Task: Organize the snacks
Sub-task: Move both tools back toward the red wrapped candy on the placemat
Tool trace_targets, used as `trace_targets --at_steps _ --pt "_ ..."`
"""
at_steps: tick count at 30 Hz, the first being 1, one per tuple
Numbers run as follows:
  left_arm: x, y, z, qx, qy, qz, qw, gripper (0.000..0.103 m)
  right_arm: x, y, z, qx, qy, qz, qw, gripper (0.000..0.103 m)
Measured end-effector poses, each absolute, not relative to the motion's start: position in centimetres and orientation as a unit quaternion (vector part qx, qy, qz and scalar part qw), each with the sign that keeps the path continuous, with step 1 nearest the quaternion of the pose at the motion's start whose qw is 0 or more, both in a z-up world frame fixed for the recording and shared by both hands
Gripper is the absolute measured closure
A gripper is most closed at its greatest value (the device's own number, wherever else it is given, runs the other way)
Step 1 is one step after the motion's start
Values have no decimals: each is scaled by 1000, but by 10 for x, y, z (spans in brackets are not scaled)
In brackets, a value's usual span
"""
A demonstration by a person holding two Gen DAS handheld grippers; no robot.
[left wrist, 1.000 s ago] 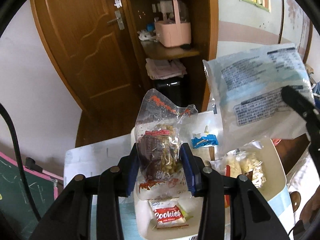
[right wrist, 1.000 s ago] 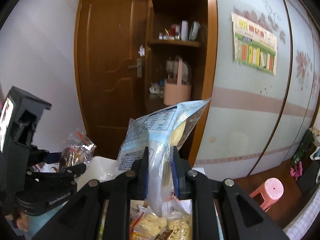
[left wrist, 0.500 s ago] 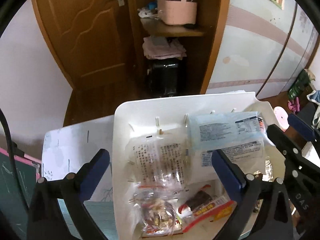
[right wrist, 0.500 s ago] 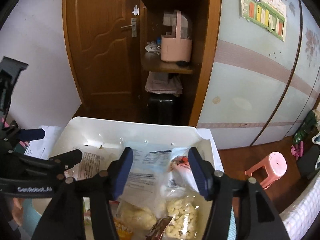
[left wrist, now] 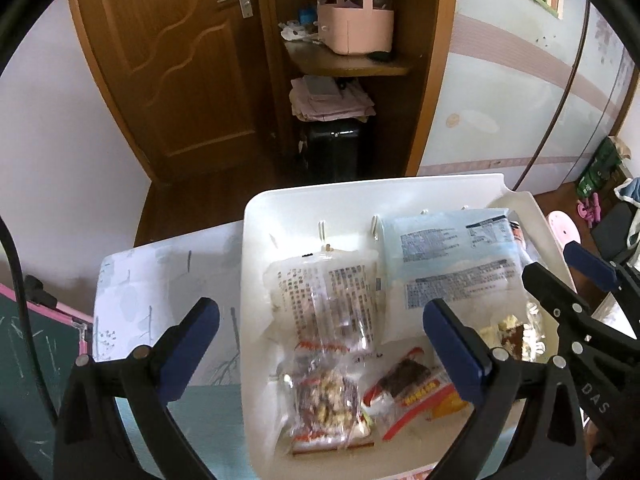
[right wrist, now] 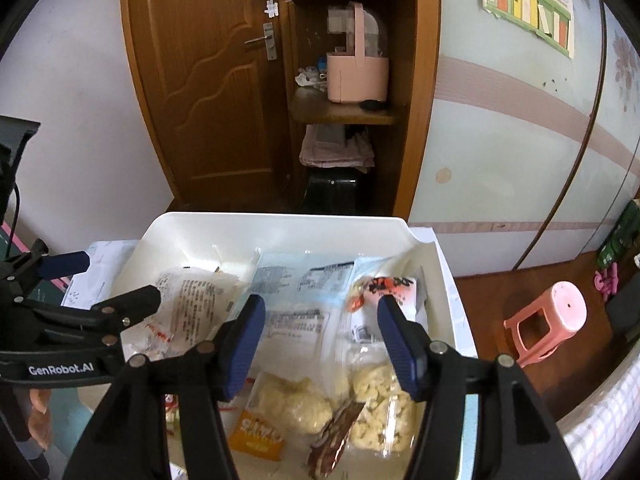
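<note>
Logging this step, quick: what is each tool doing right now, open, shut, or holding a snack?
Left tool: open wide, holding nothing, above the white bin.
Right tool: open, holding nothing, over the pale blue packet.

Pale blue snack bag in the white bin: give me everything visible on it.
The pale blue bag is a soft plastic pouch lying flat in the white bin, printed back side up with blocks of dark text on white panels. Its top edge lies against the bin's far wall. It lies beside a clear printed bag and overlaps bags of pale puffed snacks. No fingers touch it.
</note>
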State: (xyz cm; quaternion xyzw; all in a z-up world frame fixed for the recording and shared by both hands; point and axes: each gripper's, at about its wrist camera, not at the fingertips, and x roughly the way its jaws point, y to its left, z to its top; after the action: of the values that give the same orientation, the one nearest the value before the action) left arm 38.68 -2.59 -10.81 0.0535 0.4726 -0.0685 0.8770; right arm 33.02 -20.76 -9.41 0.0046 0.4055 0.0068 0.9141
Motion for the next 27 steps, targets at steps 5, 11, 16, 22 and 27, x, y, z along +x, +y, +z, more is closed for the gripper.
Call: trace_targets --at_steps 5,11,16,22,27 --pt "361 -18 -82 52 457 -64 886 2 311 -205 -76 0 400 3 917 44" --pt "320 -8 -43 51 431 -59 899 2 277 -201 -41 0 381 5 925 34" --pt "284 -3 -18 47 413 -61 907 2 244 -191 -12 -11 364 13 931 31" --pt "238 -2 1 55 395 -74 914 2 201 -178 12 -28 340 23 940 31" --pt "201 5 8 52 383 -85 918 2 166 -174 22 -28 323 24 946 31"
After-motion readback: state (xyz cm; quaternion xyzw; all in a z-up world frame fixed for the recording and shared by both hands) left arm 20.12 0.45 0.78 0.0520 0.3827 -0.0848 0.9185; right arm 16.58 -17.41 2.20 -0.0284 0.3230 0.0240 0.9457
